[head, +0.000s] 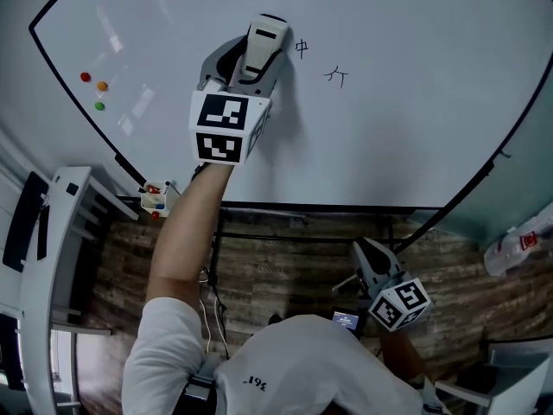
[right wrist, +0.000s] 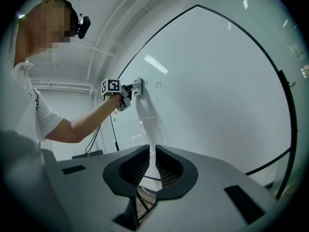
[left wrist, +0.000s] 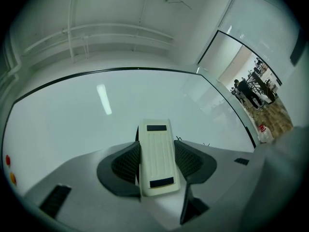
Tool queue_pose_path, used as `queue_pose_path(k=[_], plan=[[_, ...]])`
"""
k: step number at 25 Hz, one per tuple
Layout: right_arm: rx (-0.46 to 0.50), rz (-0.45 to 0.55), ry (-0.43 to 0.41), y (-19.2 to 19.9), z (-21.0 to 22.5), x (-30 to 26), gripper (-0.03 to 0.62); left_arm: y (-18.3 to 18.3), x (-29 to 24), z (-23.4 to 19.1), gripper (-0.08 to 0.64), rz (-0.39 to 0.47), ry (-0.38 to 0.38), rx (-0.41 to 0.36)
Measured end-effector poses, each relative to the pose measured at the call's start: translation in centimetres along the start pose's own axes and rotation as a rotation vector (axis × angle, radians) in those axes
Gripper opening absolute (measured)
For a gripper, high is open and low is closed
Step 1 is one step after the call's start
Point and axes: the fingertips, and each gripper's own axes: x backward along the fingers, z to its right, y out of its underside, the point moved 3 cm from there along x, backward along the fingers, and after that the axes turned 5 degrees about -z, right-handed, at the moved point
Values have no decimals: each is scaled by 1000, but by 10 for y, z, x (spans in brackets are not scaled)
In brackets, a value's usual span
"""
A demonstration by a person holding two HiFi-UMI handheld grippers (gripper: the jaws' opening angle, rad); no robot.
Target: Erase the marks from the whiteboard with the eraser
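My left claw (head: 255, 66) grips the eraser (head: 265, 35) at the whiteboard (head: 389, 137); my right claw (right wrist: 148, 170) is nearly closed, empty. Both marks (head: 337, 76), at three o'clock, are unerased.

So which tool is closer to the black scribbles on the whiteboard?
Left. The left tool, holding the eraser, sits right beside the scribbles; the right tool hangs low, below the whiteboard.

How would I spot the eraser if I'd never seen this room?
Find the big whiteboard. The left gripper holds a cream, ribbed, oblong block against it: the eraser. It lies just left of two small black marks, far from the coloured magnets.
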Motion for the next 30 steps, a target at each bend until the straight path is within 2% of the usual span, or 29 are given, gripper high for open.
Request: queue_pose_path(k=[30], plan=[[-16, 2, 24, -1, 27, 25, 40, 12, -28, 105, 229, -41, 97, -30]])
